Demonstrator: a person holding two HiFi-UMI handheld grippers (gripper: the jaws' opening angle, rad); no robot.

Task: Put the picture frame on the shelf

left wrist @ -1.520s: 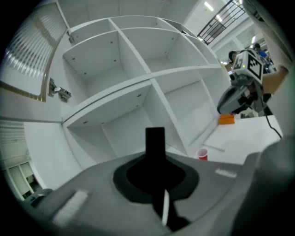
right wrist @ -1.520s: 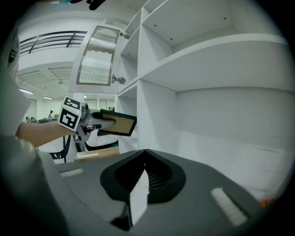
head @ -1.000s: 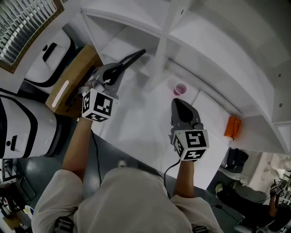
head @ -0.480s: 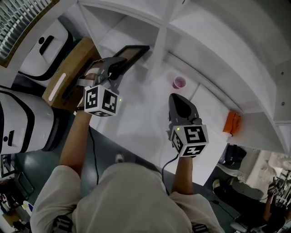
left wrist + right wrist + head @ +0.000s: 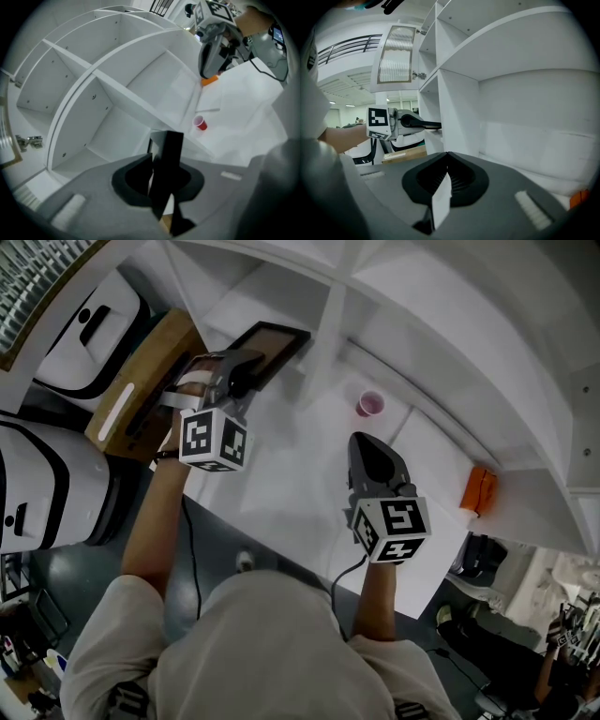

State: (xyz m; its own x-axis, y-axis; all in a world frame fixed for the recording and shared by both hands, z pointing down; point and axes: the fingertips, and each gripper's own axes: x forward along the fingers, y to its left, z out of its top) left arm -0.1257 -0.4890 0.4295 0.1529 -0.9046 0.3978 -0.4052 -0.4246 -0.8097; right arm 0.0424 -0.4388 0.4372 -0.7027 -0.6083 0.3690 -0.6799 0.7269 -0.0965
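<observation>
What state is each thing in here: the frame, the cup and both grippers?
Frame: gripped by one edge, about level, reaching into the shelf, not yet stood up.
Left gripper: clamped on the frame, jaws have just been opening slightly.
Right gripper: shut, empty.
Cup: upright, untouched.

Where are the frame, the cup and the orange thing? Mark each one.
frame (image 5: 270, 351), head view, its brown middle panel.
cup (image 5: 369, 404), head view, its open mouth.
orange thing (image 5: 479, 491), head view, the middle of its side.
</observation>
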